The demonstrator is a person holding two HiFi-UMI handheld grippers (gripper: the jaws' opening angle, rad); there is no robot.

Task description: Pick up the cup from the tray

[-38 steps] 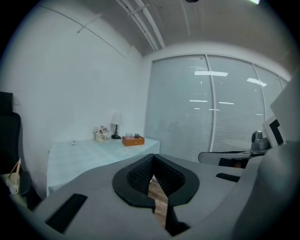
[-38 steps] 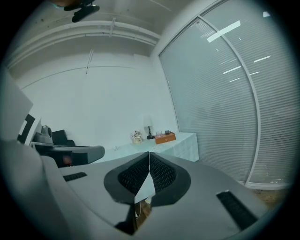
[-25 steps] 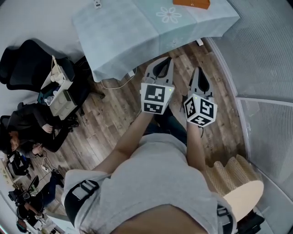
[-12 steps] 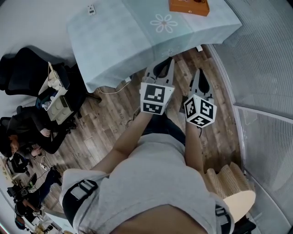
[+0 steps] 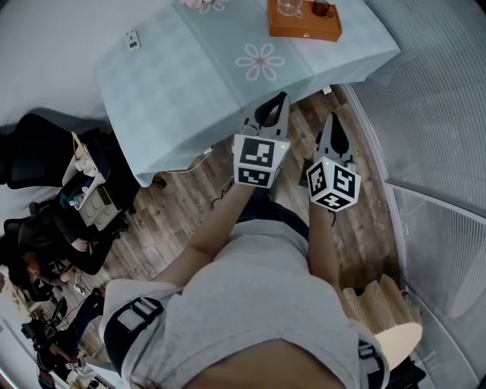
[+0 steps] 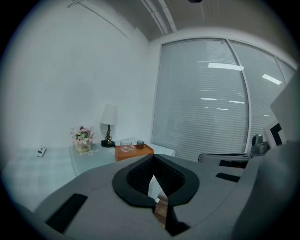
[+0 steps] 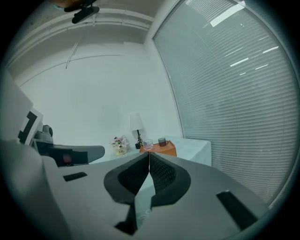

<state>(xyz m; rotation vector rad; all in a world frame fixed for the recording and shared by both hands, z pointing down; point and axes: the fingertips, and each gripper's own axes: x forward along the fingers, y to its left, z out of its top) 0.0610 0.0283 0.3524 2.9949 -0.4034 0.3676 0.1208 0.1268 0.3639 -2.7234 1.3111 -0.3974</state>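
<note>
An orange tray (image 5: pixel 304 23) lies at the far right end of a table under a pale blue cloth (image 5: pixel 190 83). On it stand a clear glass cup (image 5: pixel 288 7) and a small dark cup (image 5: pixel 321 9). Both grippers hang over the wooden floor, short of the table's near edge. My left gripper (image 5: pixel 279 99) is shut and empty, its tips meeting in the left gripper view (image 6: pixel 153 175). My right gripper (image 5: pixel 332 118) is shut and empty too (image 7: pixel 149 153). Ahead of the jaws, the tray (image 6: pixel 133 151) (image 7: pixel 159 149) and its cups (image 6: pixel 126 145) (image 7: pixel 162 141) look small and distant.
A lamp (image 6: pixel 109 123), a flower pot (image 6: pixel 82 139) and a small remote (image 5: pixel 132 39) share the table. A wall of window blinds (image 5: pixel 448 99) runs along the right. Seated people and black chairs (image 5: pixel 45 235) are at the left. A corrugated tan object (image 5: pixel 380 304) stands behind me at the right.
Both grippers have moved toward the table, jaws still together. The table and tray have come further into the head view, and the cups now show.
</note>
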